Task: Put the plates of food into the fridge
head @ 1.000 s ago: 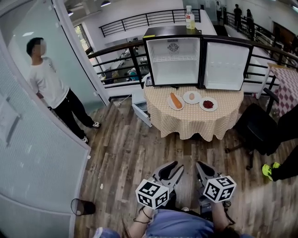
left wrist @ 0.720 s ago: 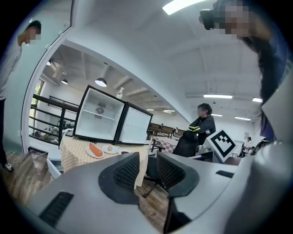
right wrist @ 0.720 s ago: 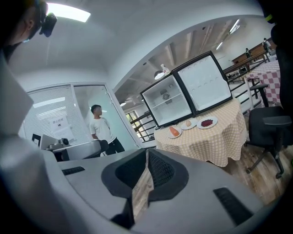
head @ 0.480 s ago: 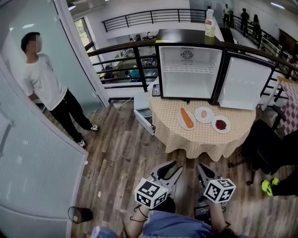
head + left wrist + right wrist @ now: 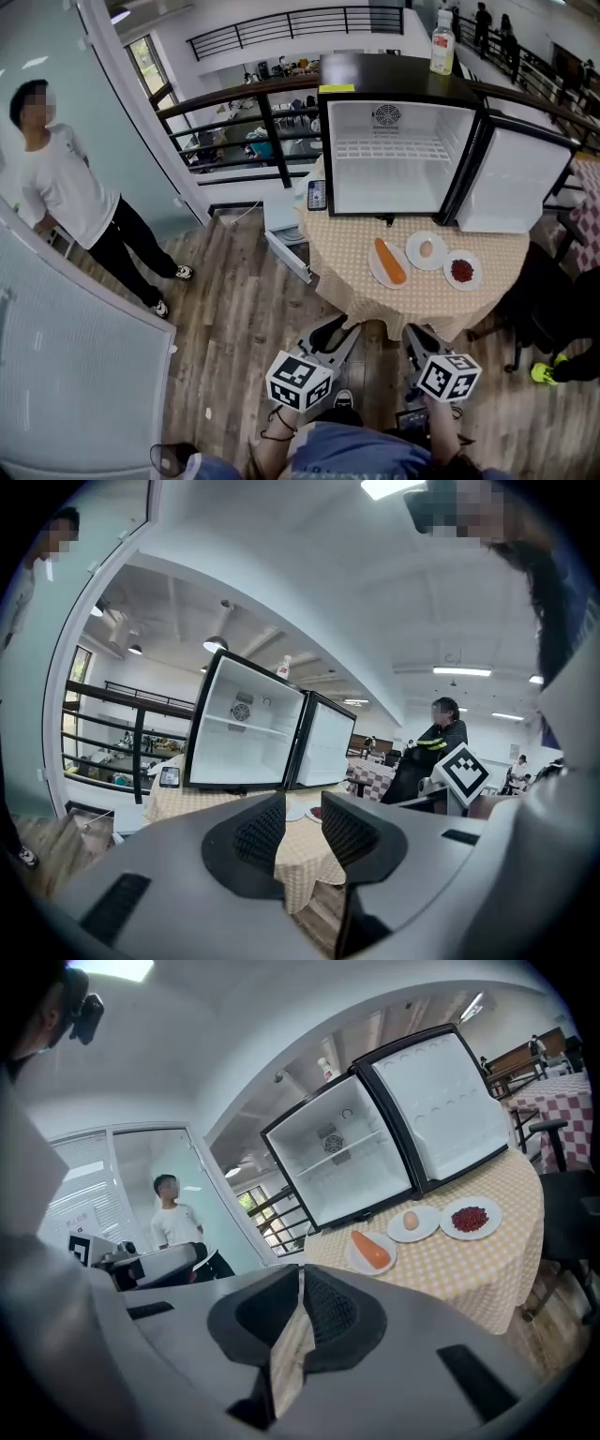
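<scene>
Far left: a bystander in a white T-shirt and black trousers [image 5: 56, 202] is standing by the glass wall, well apart from the work.

Low centre: the left hand-held gripper [image 5: 337, 336] is hanging over the wooden floor short of the table. Its jaws are standing apart with nothing between them.

Beyond it, the round table with the beige checked cloth [image 5: 352, 246] is carrying a small black fridge with a white interior [image 5: 398, 150]. The fridge is empty and its door is hanging wide open to the right.

Three white plates are sitting in a row in front of the fridge:
- one bearing an orange carrot [image 5: 378, 270]
- one bearing a pale egg [image 5: 439, 255]
- one bearing a heap of red bits [image 5: 449, 265]

Right hand-held gripper [image 5: 424, 345]: its jaws are sitting together, gripping nothing.

Judging the plates stiff, smooth and breakable, with the food lying loose; the egg and carrot are likely to roll if tipped. The best hold looks like the near rim, keeping each plate level.
</scene>
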